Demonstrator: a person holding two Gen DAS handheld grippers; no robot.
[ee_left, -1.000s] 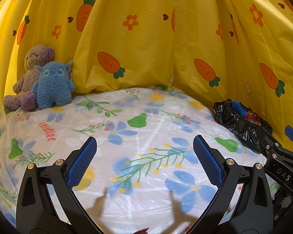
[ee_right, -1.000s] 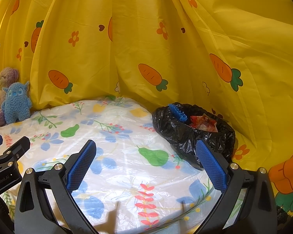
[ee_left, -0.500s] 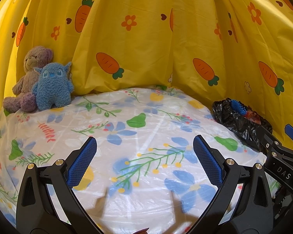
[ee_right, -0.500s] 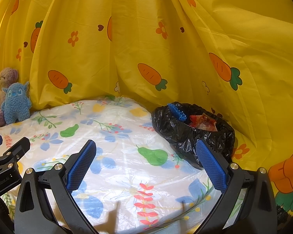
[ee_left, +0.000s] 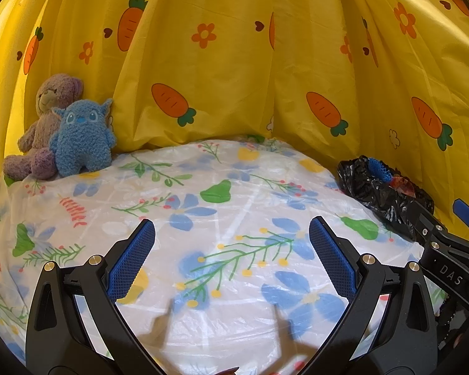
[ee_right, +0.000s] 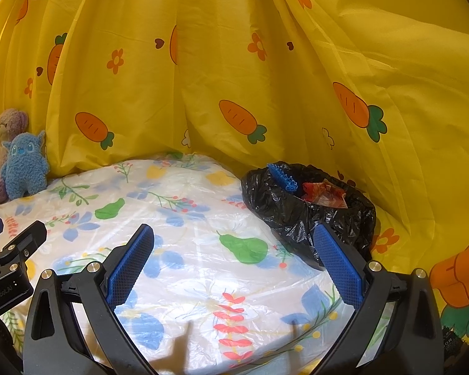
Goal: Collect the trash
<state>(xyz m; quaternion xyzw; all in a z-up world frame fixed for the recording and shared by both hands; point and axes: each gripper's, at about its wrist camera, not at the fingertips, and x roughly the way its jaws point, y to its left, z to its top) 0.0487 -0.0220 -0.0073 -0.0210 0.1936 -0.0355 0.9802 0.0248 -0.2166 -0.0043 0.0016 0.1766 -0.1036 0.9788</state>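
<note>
A black trash bag (ee_right: 309, 209) sits open at the right edge of the floral table cover, against the yellow curtain. It also shows in the left wrist view (ee_left: 384, 192). Inside it lie a blue mesh piece (ee_right: 283, 178) and a red wrapper (ee_right: 323, 193). My right gripper (ee_right: 233, 265) is open and empty, low over the cover, just in front and left of the bag. My left gripper (ee_left: 231, 259) is open and empty over the middle of the cover, well left of the bag.
A floral plastic cover (ee_left: 203, 218) lies over the table. A yellow carrot-print curtain (ee_left: 250, 78) hangs close behind and to the right. A brown teddy bear (ee_left: 43, 125) and a blue plush toy (ee_left: 81, 139) sit at the back left.
Both views have shifted very slightly; the bag sits a touch further left in each. Both grippers stay open and empty.
</note>
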